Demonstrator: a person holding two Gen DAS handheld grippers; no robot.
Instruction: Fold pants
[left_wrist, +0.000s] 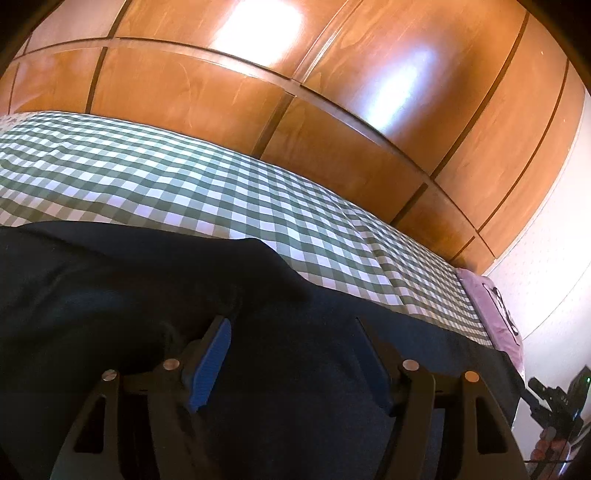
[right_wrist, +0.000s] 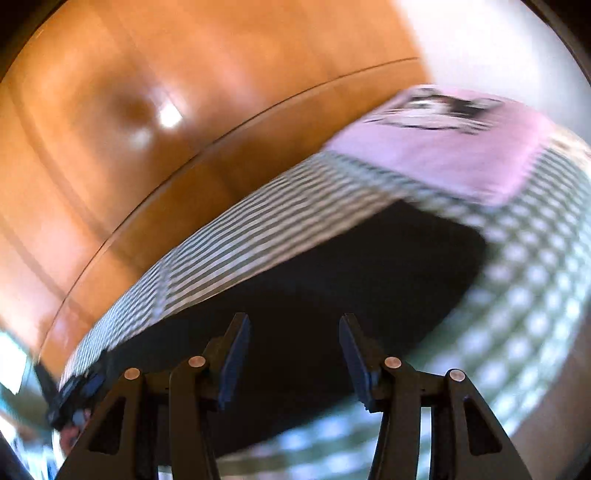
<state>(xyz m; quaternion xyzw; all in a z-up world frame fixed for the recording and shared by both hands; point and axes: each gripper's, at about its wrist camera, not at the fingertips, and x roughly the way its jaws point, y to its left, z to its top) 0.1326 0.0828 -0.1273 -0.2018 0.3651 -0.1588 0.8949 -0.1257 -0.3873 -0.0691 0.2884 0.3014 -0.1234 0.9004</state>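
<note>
Left wrist view is sharp: dark pants (left_wrist: 129, 295) spread on the bed (left_wrist: 221, 177) with its green-and-white checked cover, a raised fold just ahead of the left claw (left_wrist: 293, 332). Wooden wardrobe (left_wrist: 332, 110) behind the bed, pink pillow (left_wrist: 491, 306) at the far right end. The other tool shows at the right edge, its state unreadable there.

Right wrist view is motion-blurred: pants (right_wrist: 351, 277) as a dark patch on the bed (right_wrist: 535, 295), pillow (right_wrist: 461, 155) beyond them, printed face visible on top.

Left claw: low over the pants, fingers wide apart, gripping nothing. Right claw (right_wrist: 295, 332): tilted, above the pants' edge, fingers spread, nothing held.
</note>
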